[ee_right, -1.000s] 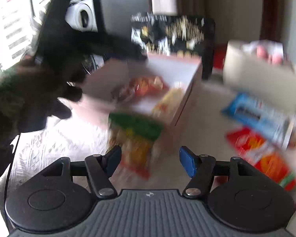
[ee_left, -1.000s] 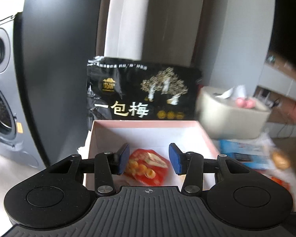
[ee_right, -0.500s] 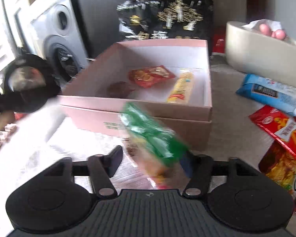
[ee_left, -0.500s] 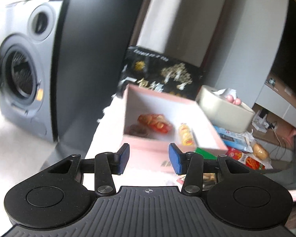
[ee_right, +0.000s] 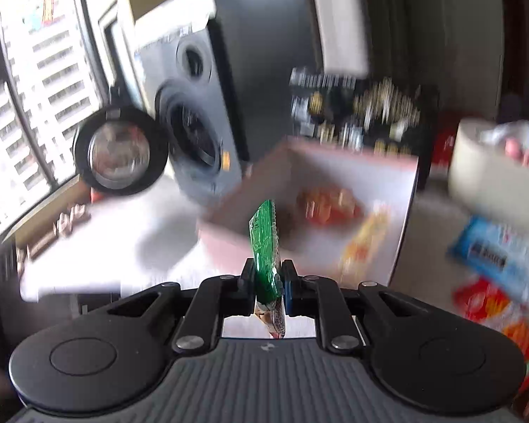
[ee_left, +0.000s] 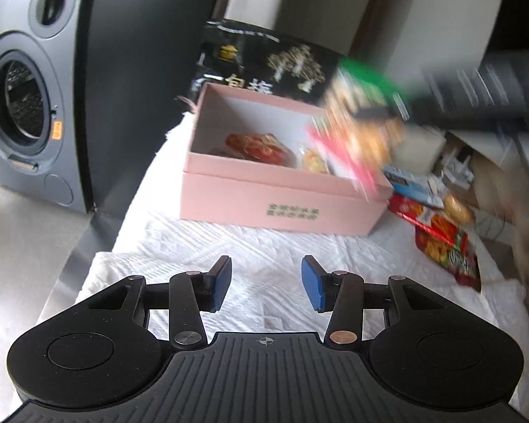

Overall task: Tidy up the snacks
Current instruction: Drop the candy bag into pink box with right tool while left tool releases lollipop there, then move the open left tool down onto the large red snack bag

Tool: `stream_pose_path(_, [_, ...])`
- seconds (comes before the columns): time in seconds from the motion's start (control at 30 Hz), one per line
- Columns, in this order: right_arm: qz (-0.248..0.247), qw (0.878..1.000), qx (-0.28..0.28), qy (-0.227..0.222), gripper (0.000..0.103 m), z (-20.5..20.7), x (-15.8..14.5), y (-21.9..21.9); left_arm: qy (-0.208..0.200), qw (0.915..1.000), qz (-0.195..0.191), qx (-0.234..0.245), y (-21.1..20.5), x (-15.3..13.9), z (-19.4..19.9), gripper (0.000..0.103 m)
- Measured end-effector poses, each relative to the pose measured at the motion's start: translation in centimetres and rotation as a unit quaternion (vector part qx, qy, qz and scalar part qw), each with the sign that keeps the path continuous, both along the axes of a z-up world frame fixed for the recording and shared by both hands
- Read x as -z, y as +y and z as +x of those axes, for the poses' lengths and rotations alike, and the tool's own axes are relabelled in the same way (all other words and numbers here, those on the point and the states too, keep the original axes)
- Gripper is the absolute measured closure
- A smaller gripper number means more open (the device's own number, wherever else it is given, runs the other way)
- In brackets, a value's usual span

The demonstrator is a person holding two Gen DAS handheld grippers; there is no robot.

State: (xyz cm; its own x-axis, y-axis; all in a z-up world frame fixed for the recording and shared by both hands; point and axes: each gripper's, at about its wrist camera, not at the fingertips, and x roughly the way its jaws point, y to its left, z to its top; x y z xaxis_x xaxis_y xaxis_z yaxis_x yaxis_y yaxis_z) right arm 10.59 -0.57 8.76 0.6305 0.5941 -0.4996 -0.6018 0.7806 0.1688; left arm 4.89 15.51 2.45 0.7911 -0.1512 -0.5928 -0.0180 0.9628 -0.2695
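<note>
Beside the dark cabinet and the washing machine [ee_left: 21,120], the white-covered desk [ee_left: 264,246] carries a pink box [ee_left: 282,197] standing open at the top, probably so that snacks can be dropped in from above; a red packet [ee_left: 259,144] and a yellow one [ee_left: 315,160] already lie on its floor. Behind it a black bag [ee_left: 264,63] with gold print stands upright against the wall. To the right of the box, loose on the desk, lie a blue packet [ee_left: 411,183] and a red snack bag [ee_left: 444,246], apparently waiting to be sorted. The right tongs [ee_right: 268,282] have just been closing and now clench a green snack packet [ee_right: 264,236] by its lower part, its edge turned upward and its bottom hanging beneath the jaws, held above the near side of the box. The left tongs [ee_left: 266,282] stand released, nothing between them, low over the cloth in front of the box. Only the left view shows the packet broadside, blurred, over the box's right end; only the right view shows the pinch itself.
</note>
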Motion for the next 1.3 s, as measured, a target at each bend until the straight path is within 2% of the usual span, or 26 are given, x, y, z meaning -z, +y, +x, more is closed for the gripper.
stream_pose_path(0.1, [0.029,0.999,0.016,0.001,0.089,3.5,-1.7,0.4,0.002,0.9998,0.019,0.009,-1.0,-0.1,0.2,0.054])
stream_pose_path(0.17, [0.035,0.999,0.020,0.010,0.089,6.0,-1.8,1.1,0.003,0.9994,0.031,0.014,-1.7,-0.3,0.3,0.054])
stream_pose_path(0.3, [0.037,0.994,0.001,0.104,0.088,10.4,1.1,2.4,0.005,0.9984,0.048,0.029,-3.2,-0.8,0.7,0.054])
stream_pose_path(0.37, [0.026,0.990,0.021,0.133,0.088,11.4,2.8,2.3,0.006,0.9975,0.056,0.043,-4.1,-0.9,0.8,0.054])
stream_pose_path(0.43, [0.016,0.992,0.036,0.122,0.087,11.1,3.2,1.4,0.009,0.9964,0.061,0.058,-5.2,-1.0,1.2,0.054])
stream_pose_path(0.5, [0.006,0.995,0.049,0.085,0.086,9.8,2.7,-0.1,0.012,0.9953,0.062,0.074,-6.5,-0.9,1.7,0.054])
stream_pose_path(0.53, [0.001,0.997,0.051,0.064,0.081,8.9,2.3,-1.0,0.012,0.9946,0.062,0.082,-7.2,-1.0,1.9,0.054])
stream_pose_path(0.6, [-0.017,0.998,0.058,0.008,0.058,6.6,1.3,-3.4,0.011,0.9928,0.061,0.103,-8.8,-1.0,2.5,0.054])
stream_pose_path(0.63, [-0.028,0.997,0.068,-0.016,0.039,5.7,1.1,-4.6,0.011,0.9918,0.062,0.112,-9.6,-0.9,2.8,0.054])
stream_pose_path(0.67, [-0.041,0.995,0.081,-0.039,0.032,4.8,1.0,-5.8,0.011,0.9907,0.063,0.120,-10.4,-0.9,3.1,0.054])
stream_pose_path(0.8, [-0.120,0.979,0.128,-0.106,0.032,1.4,2.3,-10.5,0.019,0.9861,0.068,0.151,-13.5,-0.5,4.1,0.054])
stream_pose_path(0.9, [-0.162,0.967,0.172,-0.096,0.032,0.5,4.7,-13.9,0.025,0.9836,0.063,0.167,-15.3,-0.2,4.4,0.054])
stream_pose_path(0.97, [-0.139,0.970,0.193,-0.056,0.032,0.6,6.2,-16.7,0.032,0.9828,0.060,0.172,-16.1,0.0,4.7,0.054])
stream_pose_path(1.07, [-0.071,0.971,0.227,0.010,0.034,0.9,7.8,-20.6,0.045,0.9821,0.051,0.176,-16.9,0.1,5.1,0.054])
stream_pose_path(1.1, [-0.060,0.969,0.238,0.022,0.037,1.1,8.3,-21.5,0.049,0.9822,0.048,0.175,-17.1,0.2,5.2,0.054])
stream_pose_path(1.17, [-0.063,0.966,0.246,0.035,0.061,1.4,9.4,-22.2,0.056,0.9831,0.039,0.170,-17.2,0.3,5.5,0.054])
stream_pose_path(1.3, [-0.039,0.971,0.227,0.057,0.064,1.0,10.7,-22.6,0.063,0.9863,0.014,0.152,-16.9,0.3,6.1,0.054])
